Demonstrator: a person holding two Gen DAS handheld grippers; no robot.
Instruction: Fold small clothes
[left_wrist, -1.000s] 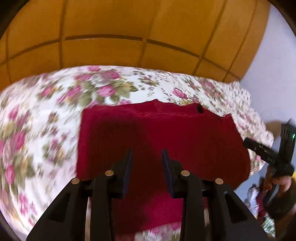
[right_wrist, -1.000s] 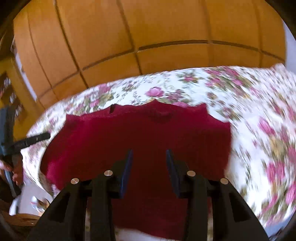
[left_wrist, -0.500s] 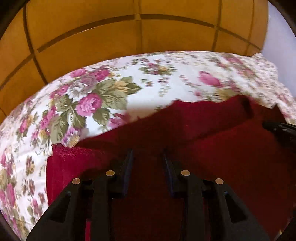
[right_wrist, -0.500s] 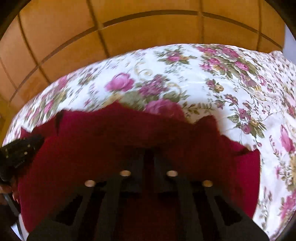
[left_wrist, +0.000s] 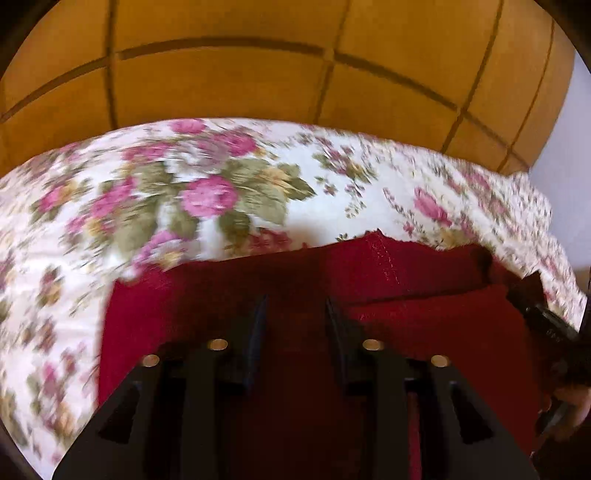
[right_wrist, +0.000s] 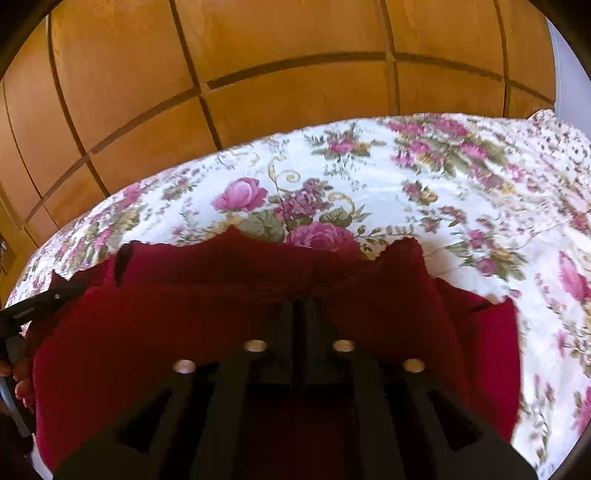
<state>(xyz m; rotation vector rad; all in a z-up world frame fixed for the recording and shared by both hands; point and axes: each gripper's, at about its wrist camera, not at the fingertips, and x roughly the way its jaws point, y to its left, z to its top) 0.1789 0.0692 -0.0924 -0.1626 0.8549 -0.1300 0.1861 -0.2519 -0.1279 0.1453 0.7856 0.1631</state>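
Observation:
A dark red knit garment (left_wrist: 406, 266) lies on the floral bedsheet (left_wrist: 221, 177), its near part doubled over the far part. My left gripper (left_wrist: 293, 306) hangs low over the fold, its jaws opening; red cloth shows in the gap, but neither pad presses on it. In the right wrist view the same garment (right_wrist: 166, 314) fills the foreground. My right gripper (right_wrist: 301, 302) has its fingertips almost together on a raised ridge of the cloth, and its jaws are opening. A finger (left_wrist: 543, 321) of the right gripper shows at the left view's right edge.
Orange wooden panels (right_wrist: 295, 55) rise behind the bed. Floral sheet (right_wrist: 461, 192) spreads beyond and to the right of the garment. A hand (right_wrist: 18, 384) with the left gripper's black finger (right_wrist: 33, 306) sits at the right view's left edge. A pale wall (left_wrist: 569, 147) is at right.
Both grippers came forward and down over the garment, whose near part now lies over its far part. The right fingers went from apart to nearly together. The left gap looks unchanged.

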